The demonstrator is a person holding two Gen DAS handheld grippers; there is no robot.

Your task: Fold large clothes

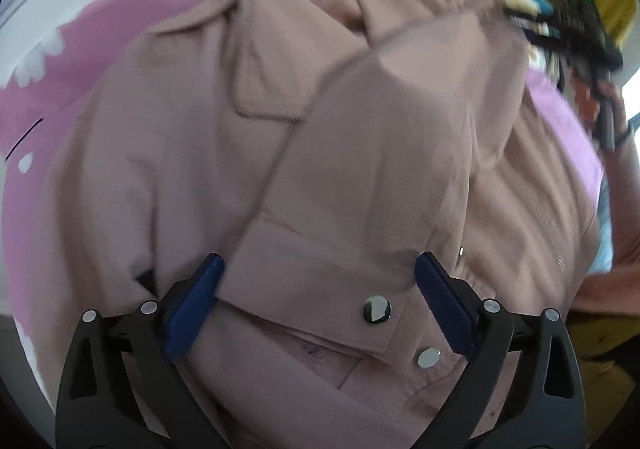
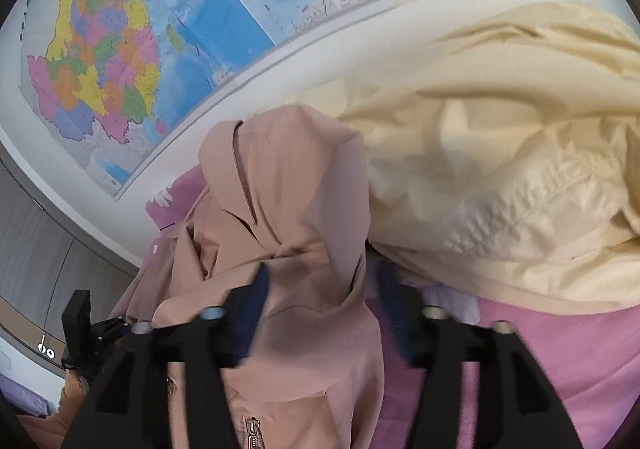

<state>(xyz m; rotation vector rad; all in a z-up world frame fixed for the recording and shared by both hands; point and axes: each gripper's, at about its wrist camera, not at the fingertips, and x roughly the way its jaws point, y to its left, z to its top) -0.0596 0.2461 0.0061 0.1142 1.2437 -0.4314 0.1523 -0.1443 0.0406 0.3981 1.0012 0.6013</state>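
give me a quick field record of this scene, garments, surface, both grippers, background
main garment: dusty pink jacket, collar spread, sleeve folded across its front
cuff: sleeve cuff with a metal snap, lying between the left fingers
left gripper: open, pads clear of the cuff
right gripper: open, jacket fabric bunched between its fingers
second garment: cream jacket, crumpled beside the pink one
surface: pink bedsheet
background: coloured wall map on a white wall
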